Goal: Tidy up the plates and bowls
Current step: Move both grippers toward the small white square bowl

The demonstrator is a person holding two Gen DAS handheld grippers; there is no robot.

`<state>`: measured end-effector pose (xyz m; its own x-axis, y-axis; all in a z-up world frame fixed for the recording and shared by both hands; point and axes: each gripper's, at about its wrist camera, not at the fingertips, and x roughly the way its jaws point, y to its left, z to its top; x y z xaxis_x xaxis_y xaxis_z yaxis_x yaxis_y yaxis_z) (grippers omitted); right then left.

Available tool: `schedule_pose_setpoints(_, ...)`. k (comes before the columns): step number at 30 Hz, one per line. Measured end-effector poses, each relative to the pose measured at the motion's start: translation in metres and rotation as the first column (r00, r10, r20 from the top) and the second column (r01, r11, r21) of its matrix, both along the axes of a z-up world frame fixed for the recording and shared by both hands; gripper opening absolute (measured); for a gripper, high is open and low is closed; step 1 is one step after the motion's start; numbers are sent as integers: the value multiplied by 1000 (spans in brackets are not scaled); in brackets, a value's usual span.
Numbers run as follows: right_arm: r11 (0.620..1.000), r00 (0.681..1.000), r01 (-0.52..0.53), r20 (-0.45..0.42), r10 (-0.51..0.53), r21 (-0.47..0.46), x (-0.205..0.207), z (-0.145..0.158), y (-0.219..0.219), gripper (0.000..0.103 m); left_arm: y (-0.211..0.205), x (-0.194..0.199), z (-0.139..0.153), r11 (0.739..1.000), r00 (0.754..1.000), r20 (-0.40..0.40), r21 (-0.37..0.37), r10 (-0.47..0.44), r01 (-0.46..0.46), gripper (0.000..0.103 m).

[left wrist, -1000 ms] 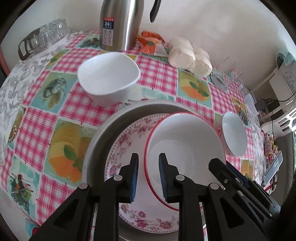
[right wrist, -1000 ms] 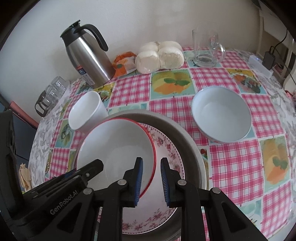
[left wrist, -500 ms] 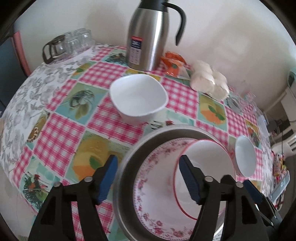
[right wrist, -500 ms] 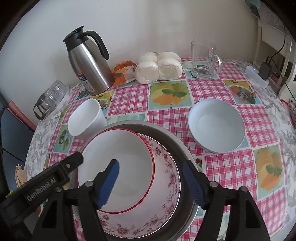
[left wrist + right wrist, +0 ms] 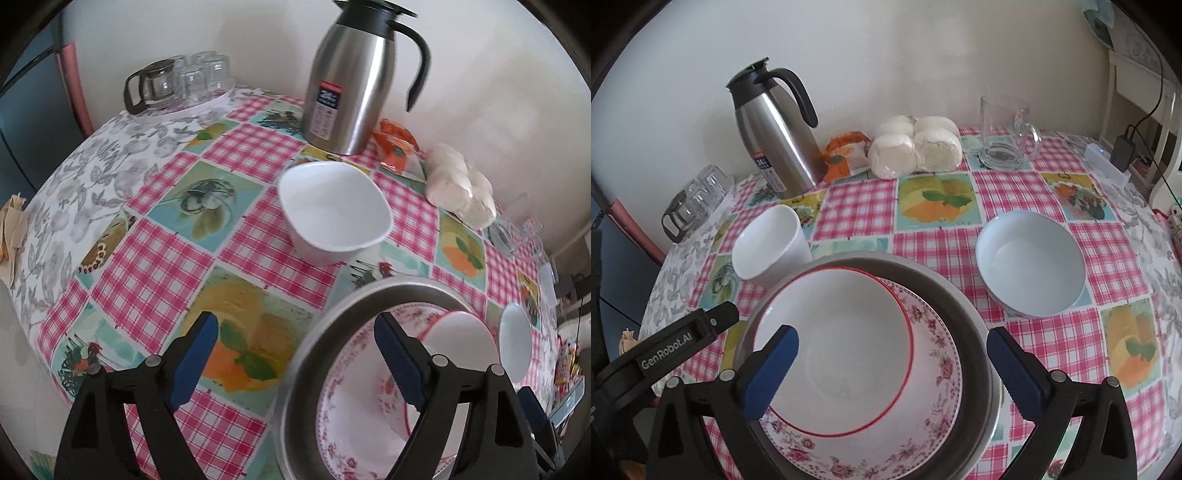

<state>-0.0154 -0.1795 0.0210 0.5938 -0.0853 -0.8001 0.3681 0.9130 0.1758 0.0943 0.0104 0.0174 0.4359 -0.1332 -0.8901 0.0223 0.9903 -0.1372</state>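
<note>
A red-rimmed white bowl (image 5: pixel 838 350) rests in a floral plate (image 5: pixel 934 398), which lies in a large metal basin (image 5: pixel 967 317). My right gripper (image 5: pixel 892 369) is open and empty above this stack. My left gripper (image 5: pixel 295 358) is open and empty over the basin's left rim (image 5: pixel 314 332); the floral plate (image 5: pixel 347 417) and red-rimmed bowl (image 5: pixel 461 343) show there too. A white squarish bowl (image 5: pixel 332 210) (image 5: pixel 768 243) stands behind the basin. A pale blue bowl (image 5: pixel 1030 262) (image 5: pixel 515 343) stands to its right.
On the checked tablecloth (image 5: pixel 857 206) at the back stand a steel thermos jug (image 5: pixel 775 136) (image 5: pixel 347 85), bagged white buns (image 5: pixel 916 147), an orange packet (image 5: pixel 846 151), a glass mug (image 5: pixel 1004 133) and a glass pot with tumblers (image 5: pixel 177 81). The table edge curves at left and right.
Both grippers went from nearly shut to wide open and pulled back and up from the red-rimmed bowl. The left view swung left, showing more tablecloth.
</note>
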Motion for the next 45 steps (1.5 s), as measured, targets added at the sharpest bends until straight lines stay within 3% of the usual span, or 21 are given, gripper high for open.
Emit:
schedule_pose_setpoints(7,999,993,-12,117,16,-35,-1,18,8,103,20,9,-5,998,998,-9,-24,57,-58,87)
schedule_pose_setpoints(13,998,987,-54,151,48,35,0,27,9,103,24,13,-5,996,998,-10,-61,58,-59,87)
schedule_pose_setpoints(25,1000,979,-29,201,31,-10,-11,75,-8,103,33,31,-1,988,999,-13,-149,45,-47,87)
schedule_pose_setpoints(32,979,982,-55,165,88,-195,-8,133,-12,103,33,48,-4,982,999,-27,-181,43,-48,87)
schedule_pose_setpoints(38,969,978,-54,182,100,-241,5,181,-7,103,28,60,-5,986,999,-28,-163,28,-33,87)
schedule_pose_setpoints(45,956,984,-74,136,117,-284,44,190,13,103,35,78,0,985,999,-7,-169,31,-32,88)
